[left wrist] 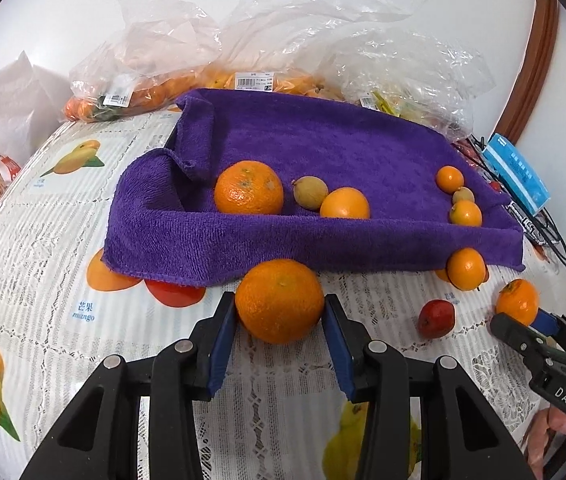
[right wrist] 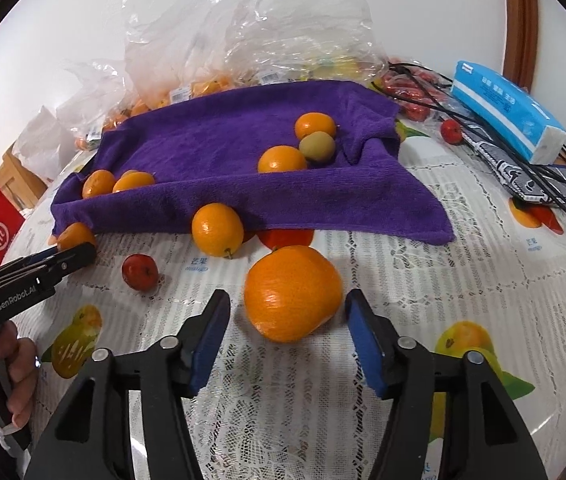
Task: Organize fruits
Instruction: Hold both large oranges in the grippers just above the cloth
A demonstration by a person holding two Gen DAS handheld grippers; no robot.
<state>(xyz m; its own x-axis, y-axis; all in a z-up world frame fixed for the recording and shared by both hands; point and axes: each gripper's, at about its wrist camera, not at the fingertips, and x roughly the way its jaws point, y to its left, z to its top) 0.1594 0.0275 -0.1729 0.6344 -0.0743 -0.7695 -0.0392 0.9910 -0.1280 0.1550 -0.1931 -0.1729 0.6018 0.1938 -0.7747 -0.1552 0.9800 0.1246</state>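
A purple towel [left wrist: 323, 148] lies on the table with several oranges and small brownish fruits on it. My left gripper [left wrist: 281, 312] stands around a large orange [left wrist: 281, 300] at the towel's front edge, pads touching its sides. My right gripper [right wrist: 289, 320] is open around another orange [right wrist: 293, 292] on the tablecloth, with a gap on each side. That orange shows in the left wrist view [left wrist: 517, 302] at the right gripper's fingertips. A small red fruit [right wrist: 139, 272] and a smaller orange [right wrist: 217, 230] lie between the two grippers.
Plastic bags of fruit [left wrist: 155, 76] are piled behind the towel. A blue tissue pack [right wrist: 507, 110], black cables [right wrist: 555, 184] and a patterned case lie at the right. The fruit-print tablecloth [right wrist: 443, 280] covers the table.
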